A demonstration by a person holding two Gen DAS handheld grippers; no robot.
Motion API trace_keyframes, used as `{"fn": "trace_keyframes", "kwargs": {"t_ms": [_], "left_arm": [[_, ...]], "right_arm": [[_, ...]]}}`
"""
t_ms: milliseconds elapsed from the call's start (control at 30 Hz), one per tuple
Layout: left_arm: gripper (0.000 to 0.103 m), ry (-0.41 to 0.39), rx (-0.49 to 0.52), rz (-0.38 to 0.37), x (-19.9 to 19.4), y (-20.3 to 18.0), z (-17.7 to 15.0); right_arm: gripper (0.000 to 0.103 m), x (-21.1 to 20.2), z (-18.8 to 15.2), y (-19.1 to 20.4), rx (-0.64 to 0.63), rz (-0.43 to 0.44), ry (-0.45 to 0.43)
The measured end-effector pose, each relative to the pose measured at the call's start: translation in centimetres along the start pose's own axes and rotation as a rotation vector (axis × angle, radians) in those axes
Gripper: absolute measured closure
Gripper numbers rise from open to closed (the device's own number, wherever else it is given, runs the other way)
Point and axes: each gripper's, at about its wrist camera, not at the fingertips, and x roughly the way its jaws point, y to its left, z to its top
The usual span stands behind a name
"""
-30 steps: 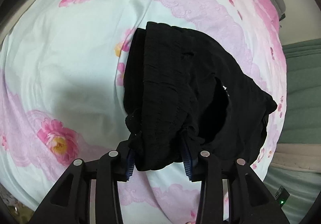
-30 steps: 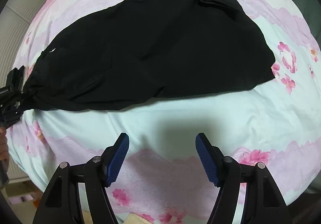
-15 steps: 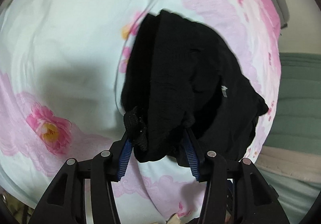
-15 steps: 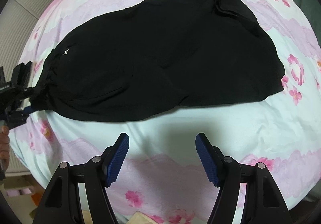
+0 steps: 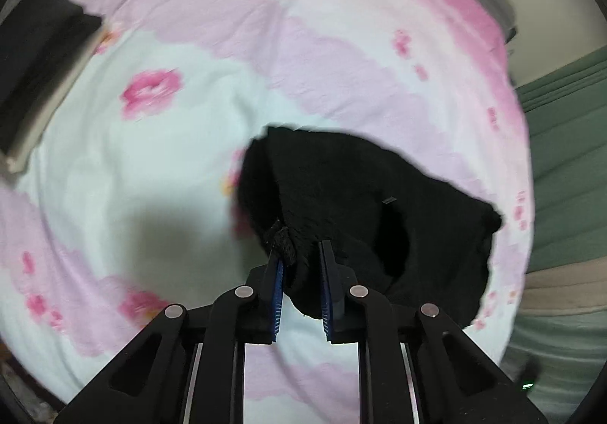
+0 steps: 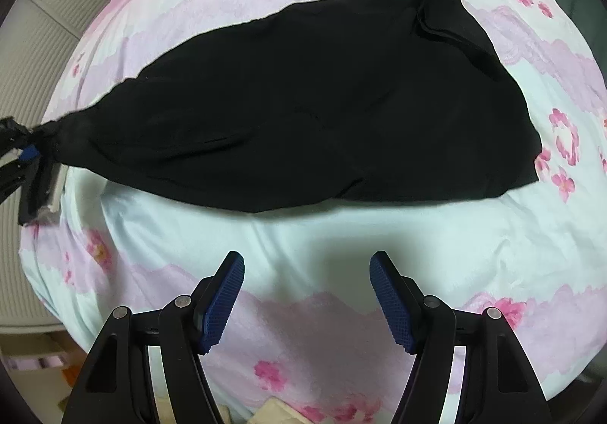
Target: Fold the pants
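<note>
The black pants (image 6: pixel 322 97) lie spread across the flowered bedsheet (image 6: pixel 341 234), legs running to the right. My left gripper (image 5: pixel 301 260) is shut on the bunched waistband end of the pants (image 5: pixel 341 196) and holds it lifted off the sheet. It shows at the left edge of the right wrist view (image 6: pixel 22 147), pulling the cloth to a point. My right gripper (image 6: pixel 307 272) is open and empty, hovering over bare sheet just in front of the pants' near edge.
A stack of folded dark and light clothes (image 5: pixel 41 71) lies at the far left of the bed. A green curtain (image 5: pixel 565 166) hangs past the bed's right side. The bed's front edge shows below my right gripper, with beige items (image 6: pixel 277 410) on the floor.
My left gripper has closed tighter on the waistband and pulled it up and away, stretching the pants into a taut point. My right gripper has stayed open, drawn back slightly.
</note>
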Motion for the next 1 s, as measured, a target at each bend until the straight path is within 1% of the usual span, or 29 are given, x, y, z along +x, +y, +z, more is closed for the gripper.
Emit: {"fn": "trace_keyframes", "kwargs": {"t_ms": [100,167,233,267,300,367,400,433,467,533,600,667,700,767,833,900,933,1000], "left_arm": [[0.086,0.03,0.019,0.09,1.9,1.7,-0.9],[0.086,0.05,0.001,0.123,3.4,3.0,-1.3],[0.083,0.081,0.012,0.146,5.0,3.1,-1.6],[0.08,0.085,0.039,0.185,5.6,2.8,-1.8],[0.072,0.076,0.055,0.217,5.6,2.7,-1.8],[0.068,0.008,0.157,0.337,4.3,1.4,-2.2],[0.053,-0.029,0.218,0.397,3.5,0.6,-2.5],[0.041,-0.08,0.287,0.437,2.4,-0.3,-2.9],[0.041,-0.131,0.356,0.433,1.1,-1.4,-3.5],[0.041,-0.178,0.485,0.384,-0.8,-3.6,-4.8],[0.041,-0.193,0.593,0.317,-1.9,-5.9,-6.1],[0.041,-0.2,0.729,0.213,-2.5,-9.2,-8.6],[0.041,-0.197,0.794,0.181,-2.3,-10.8,-9.5],[0.041,-0.193,0.938,0.126,-1.2,-14.0,-12.5],[0.041,-0.18,1.08,0.101,0.8,-16.6,-15.3],[0.041,-0.157,1.172,0.087,2.8,-18.9,-17.7],[0.041,-0.134,1.242,0.075,4.3,-20.3,-19.1],[0.041,-0.117,1.317,0.073,6.0,-22.0,-20.4]], "right_arm": [[0.034,-0.7,0.1,0.3,-0.019,-0.005,-0.025],[0.034,-1.0,0.1,0.5,-0.037,-0.018,-0.033],[0.034,-0.9,-0.1,0.8,-0.067,-0.049,-0.033],[0.034,-0.8,-0.2,1.1,-0.08,-0.06,-0.033],[0.034,-0.7,-0.3,1.1,-0.089,-0.059,-0.029],[0.034,-0.5,-0.5,0.9,-0.081,-0.055,-0.022],[0.034,-0.6,-0.7,0.5,-0.073,-0.06,-0.021],[0.034,-0.8,-0.8,0.0,-0.066,-0.061,-0.024],[0.034,-1.0,-0.9,-0.5,-0.057,-0.064,-0.027],[0.034,-1.5,-1.2,-1.7,-0.034,-0.069,-0.035],[0.034,-2.0,-1.5,-3.1,0.001,-0.068,-0.044],[0.034,-2.7,-2.0,-4.7,0.048,-0.056,-0.053],[0.034,-3.1,-2.2,-5.7,0.075,-0.048,-0.057],[0.034,-3.7,-2.6,-7.7,0.122,-0.047,-0.06],[0.034,-4.1,-3.1,-9.3,0.161,-0.06,-0.061],[0.034,-4.3,-3.7,-10.5,0.189,-0.066,-0.062],[0.034,-4.5,-4.0,-11.2,0.201,-0.073,-0.064],[0.034,-4.7,-4.6,-12.1,0.221,-0.076,-0.064]]}}
